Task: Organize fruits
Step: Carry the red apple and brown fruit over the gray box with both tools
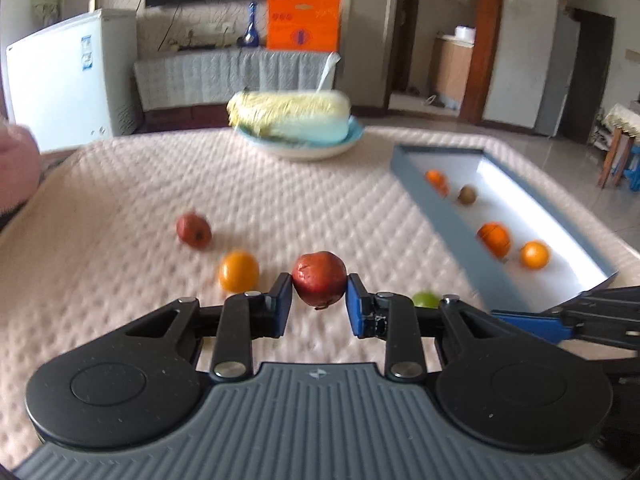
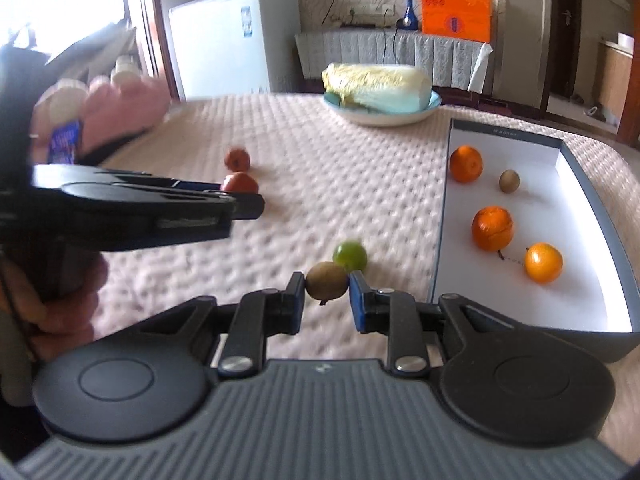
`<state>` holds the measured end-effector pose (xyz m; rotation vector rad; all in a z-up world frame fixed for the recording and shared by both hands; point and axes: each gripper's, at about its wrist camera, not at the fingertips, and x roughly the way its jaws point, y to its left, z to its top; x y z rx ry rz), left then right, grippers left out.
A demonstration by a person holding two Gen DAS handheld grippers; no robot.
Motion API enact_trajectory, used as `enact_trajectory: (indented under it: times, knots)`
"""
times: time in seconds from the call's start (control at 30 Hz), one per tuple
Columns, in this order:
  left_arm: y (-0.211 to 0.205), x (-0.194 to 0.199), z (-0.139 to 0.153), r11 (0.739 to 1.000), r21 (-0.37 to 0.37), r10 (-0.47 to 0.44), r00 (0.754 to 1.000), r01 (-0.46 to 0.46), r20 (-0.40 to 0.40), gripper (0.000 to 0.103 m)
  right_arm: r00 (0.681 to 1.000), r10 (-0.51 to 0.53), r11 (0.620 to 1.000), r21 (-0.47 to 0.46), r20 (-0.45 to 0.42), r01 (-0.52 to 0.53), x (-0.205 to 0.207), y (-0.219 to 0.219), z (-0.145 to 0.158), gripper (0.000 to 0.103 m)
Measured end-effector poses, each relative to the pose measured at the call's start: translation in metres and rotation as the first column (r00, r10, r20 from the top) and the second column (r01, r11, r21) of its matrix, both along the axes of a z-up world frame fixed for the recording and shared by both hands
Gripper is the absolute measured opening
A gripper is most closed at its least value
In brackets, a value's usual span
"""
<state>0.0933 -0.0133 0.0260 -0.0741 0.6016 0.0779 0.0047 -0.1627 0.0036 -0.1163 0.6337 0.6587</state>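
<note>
Orange bag, print unreadable

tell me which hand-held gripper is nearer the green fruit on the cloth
Right. The right hand-held gripper, shut on a kiwi, sits just in front of the green fruit. The left hand-held gripper, holding a red fruit, is off to the side, farther away.

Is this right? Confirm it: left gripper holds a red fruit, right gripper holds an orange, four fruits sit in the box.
One error. The right gripper is shut on a brown kiwi, not an orange, as the right wrist view shows. The left gripper does hold the red fruit, and the box holds four.
</note>
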Motion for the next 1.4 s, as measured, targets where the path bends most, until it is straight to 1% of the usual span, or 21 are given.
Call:
enact_trajectory:
  times: [0.1,0.17,0.2,0.27,0.3,0.37,0.43,0.53,0.6,0.67,0.8,0.9,1.0,1.07,1.1,1.2,1.27,1.33,1.4]
  knots:
    - [-0.006,-0.009,0.012,0.998,0.042,-0.042,0.999,0.041,0.024,0.034,1.0,0.0,0.999,0.046,0.003,0.0,0.0,-0.005,0.007,0.027]
    - [-0.007,-0.014,0.011,0.997,0.054,-0.06,0.998,0.059,0.019,0.034,1.0,0.006,0.999,0.05,0.012,-0.006,-0.002,-0.005,0.01,0.027]
    - [-0.007,-0.015,0.008,0.997,0.052,-0.059,0.998,0.059,0.01,0.034,1.0,0.008,0.999,0.049,0.016,-0.009,-0.003,-0.005,0.011,0.027]
    - [-0.006,-0.011,0.001,0.999,0.013,-0.035,0.999,0.035,-0.018,0.034,1.0,0.013,0.999,0.045,0.021,-0.014,-0.004,-0.005,0.011,0.027]
    - [-0.006,-0.008,-0.001,1.0,-0.004,-0.027,1.0,0.027,-0.016,0.034,1.0,0.012,0.999,0.042,0.022,-0.013,-0.004,-0.005,0.011,0.027]
    - [-0.009,-0.004,-0.003,1.0,0.01,-0.022,1.0,0.022,-0.004,0.034,1.0,0.007,0.999,0.038,0.023,-0.008,-0.004,-0.006,0.011,0.027]
    - [-0.011,0.0,-0.007,0.999,0.029,-0.021,1.0,0.022,-0.01,0.034,1.0,0.004,0.999,0.039,0.026,-0.005,-0.004,-0.007,0.011,0.027]
    - [-0.008,0.005,-0.01,1.0,0.015,-0.009,1.0,0.01,-0.014,0.034,0.999,0.01,0.999,0.036,0.03,-0.011,-0.004,-0.008,0.013,0.027]
    - [-0.007,0.008,-0.011,1.0,0.017,-0.009,1.0,0.009,-0.015,0.034,0.998,0.035,0.999,0.015,0.044,-0.036,-0.007,-0.005,0.015,0.027]
    - [-0.008,0.011,-0.011,1.0,0.018,-0.014,1.0,0.015,-0.01,0.034,0.994,0.082,0.996,-0.022,0.07,-0.081,-0.01,-0.002,0.021,0.027]
    - [-0.011,0.015,-0.012,0.999,0.026,-0.031,1.0,0.031,-0.002,0.034,0.987,0.153,0.988,-0.039,0.054,-0.151,0.0,0.002,0.034,0.027]
    - [-0.012,0.014,-0.009,0.999,0.022,-0.043,0.999,0.043,0.01,0.034,0.979,0.186,0.981,-0.071,0.08,-0.181,0.006,0.004,0.038,0.027]
    - [-0.011,0.013,-0.007,0.999,0.028,-0.044,0.999,0.043,0.021,0.034,0.986,0.15,0.989,-0.002,0.068,-0.15,0.012,-0.004,0.033,0.027]
    - [-0.009,0.015,-0.006,0.999,0.021,-0.039,0.999,0.039,0.022,0.034,0.993,0.109,0.993,0.048,0.034,-0.111,0.015,-0.01,0.026,0.027]
    - [-0.008,0.016,-0.006,0.999,0.021,-0.037,0.999,0.037,0.022,0.034,0.995,0.095,0.994,0.05,0.023,-0.096,0.017,-0.011,0.024,0.027]
    - [-0.008,0.022,-0.006,0.999,0.016,-0.03,0.999,0.03,0.019,0.034,0.996,0.078,0.994,0.074,0.039,-0.081,0.02,-0.02,0.029,0.027]
    - [-0.009,0.028,-0.007,0.999,0.007,-0.032,0.999,0.032,0.019,0.034,0.999,0.044,0.995,0.091,0.019,-0.046,0.024,-0.028,0.028,0.027]
    - [-0.015,0.034,-0.009,0.999,0.015,-0.043,0.999,0.042,0.016,0.034,1.0,0.016,0.996,0.088,0.005,-0.016,0.028,-0.033,0.026,0.027]
    - [-0.022,0.038,-0.011,0.998,0.028,-0.064,0.998,0.064,0.014,0.034,1.0,0.008,0.996,0.087,0.006,-0.008,0.029,-0.036,0.026,0.027]
